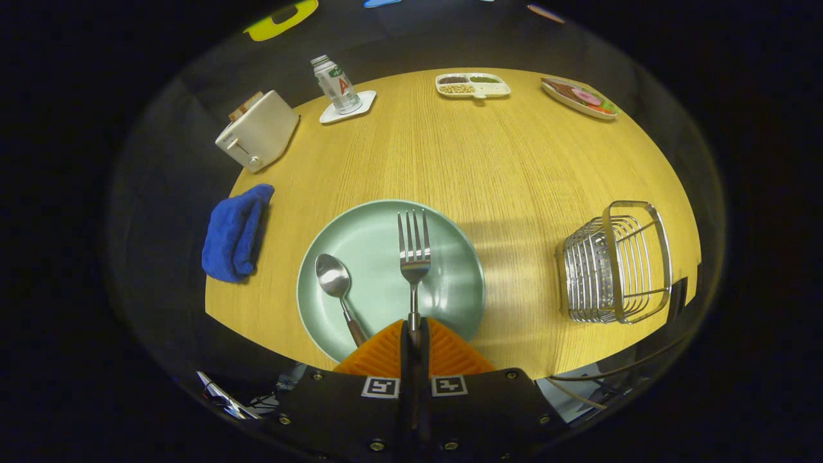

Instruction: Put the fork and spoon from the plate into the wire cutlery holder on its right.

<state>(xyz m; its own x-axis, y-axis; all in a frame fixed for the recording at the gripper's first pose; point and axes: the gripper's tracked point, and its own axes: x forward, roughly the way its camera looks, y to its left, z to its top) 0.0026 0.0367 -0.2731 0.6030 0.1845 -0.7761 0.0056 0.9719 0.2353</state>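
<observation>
My gripper (415,334), bottom centre, is clamped on the fork (414,257) handle, tines pointing up-frame over the plate (450,289). The spoon (335,283) lies left on it. The holder (617,263) stands centre right; swinging over, the thin handle might pivot or slip.

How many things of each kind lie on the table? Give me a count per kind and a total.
Cutlery: 2, fork held in the shut gripper, spoon
Dishes: 4
Wire holder: 1
Toaster: 1
Bottle: 1
Blue cloth: 1
Total: 10
</observation>
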